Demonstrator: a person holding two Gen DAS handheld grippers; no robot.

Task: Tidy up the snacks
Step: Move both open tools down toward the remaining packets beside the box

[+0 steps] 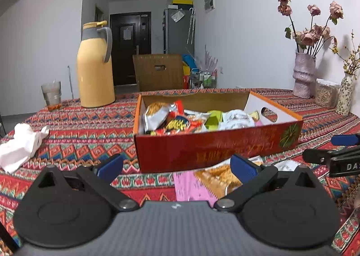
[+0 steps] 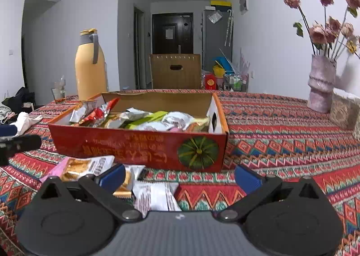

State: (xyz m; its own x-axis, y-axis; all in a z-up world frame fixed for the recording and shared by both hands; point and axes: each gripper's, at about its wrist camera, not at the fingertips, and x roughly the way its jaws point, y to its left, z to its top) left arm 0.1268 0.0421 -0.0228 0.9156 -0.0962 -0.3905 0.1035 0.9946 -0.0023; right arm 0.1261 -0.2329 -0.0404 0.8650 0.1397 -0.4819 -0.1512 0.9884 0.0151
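Observation:
A red cardboard box (image 1: 216,150) (image 2: 135,145) holds several snack packets (image 1: 175,118) (image 2: 144,118) on the patterned tablecloth. In front of it lie loose packets: a pink-edged cracker packet (image 1: 211,179) (image 2: 78,167) and a white-backed packet (image 2: 155,195). My left gripper (image 1: 177,168) is open just before the box, its right finger over the cracker packet. My right gripper (image 2: 180,177) is open with its left finger over the loose packets. The right gripper's finger (image 1: 344,140) shows at the right of the left wrist view.
A yellow thermos (image 1: 95,64) and a glass (image 1: 51,95) stand at the back left. Crumpled white paper (image 1: 20,146) lies at the left. A pink vase of dried roses (image 1: 303,75) (image 2: 321,84), a jar and a patterned vase (image 1: 345,96) stand at the right.

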